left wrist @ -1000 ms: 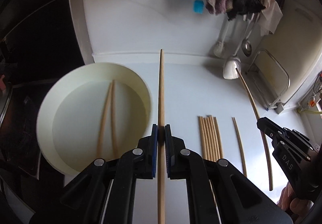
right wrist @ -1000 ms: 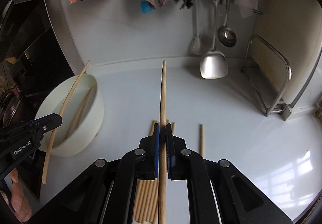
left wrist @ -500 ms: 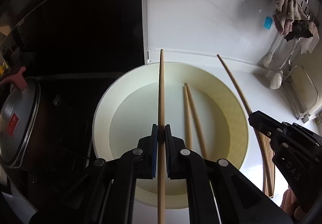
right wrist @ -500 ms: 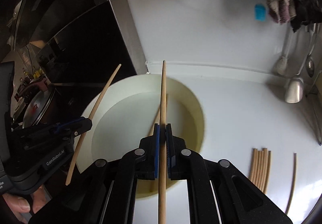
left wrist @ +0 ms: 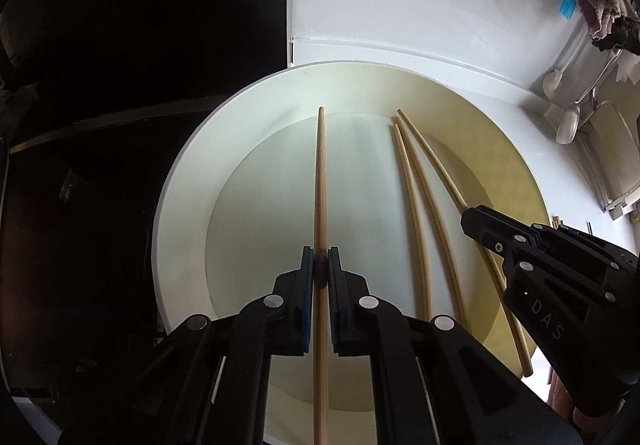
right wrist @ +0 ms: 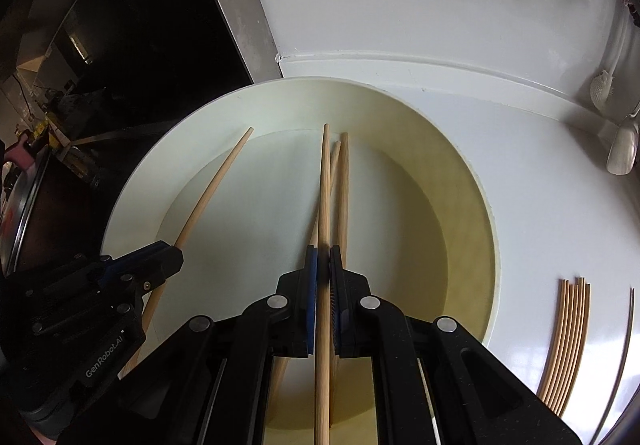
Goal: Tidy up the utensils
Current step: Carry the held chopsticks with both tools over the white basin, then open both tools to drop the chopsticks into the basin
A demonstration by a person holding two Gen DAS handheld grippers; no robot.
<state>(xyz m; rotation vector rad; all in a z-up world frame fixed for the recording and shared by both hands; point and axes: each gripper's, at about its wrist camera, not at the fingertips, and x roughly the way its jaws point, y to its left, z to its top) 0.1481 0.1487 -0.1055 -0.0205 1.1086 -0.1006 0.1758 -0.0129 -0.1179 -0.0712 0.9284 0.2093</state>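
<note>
A round cream basin (left wrist: 180, 181) (right wrist: 472, 181) sits on the white counter by the wall corner. Two wooden chopsticks (left wrist: 414, 205) (right wrist: 342, 197) lie inside it. My left gripper (left wrist: 320, 273) is shut on a chopstick (left wrist: 320, 185) and holds it low over the basin's left half. My right gripper (right wrist: 323, 273) is shut on another chopstick (right wrist: 325, 185) over the basin's middle, right above the two lying ones. Each gripper shows in the other's view: the right one (left wrist: 480, 221) and the left one (right wrist: 168, 257).
A row of several chopsticks (right wrist: 568, 333) and a single one (right wrist: 626, 337) lie on the counter right of the basin. A dark stove area (left wrist: 120, 85) borders the basin on the left. Ladles and cloths (left wrist: 568, 121) hang on the wall at the right.
Both grippers have carried their chopsticks left from the counter and down into the basin. The chopstick tips now lie over the basin floor instead of past its far rim.
</note>
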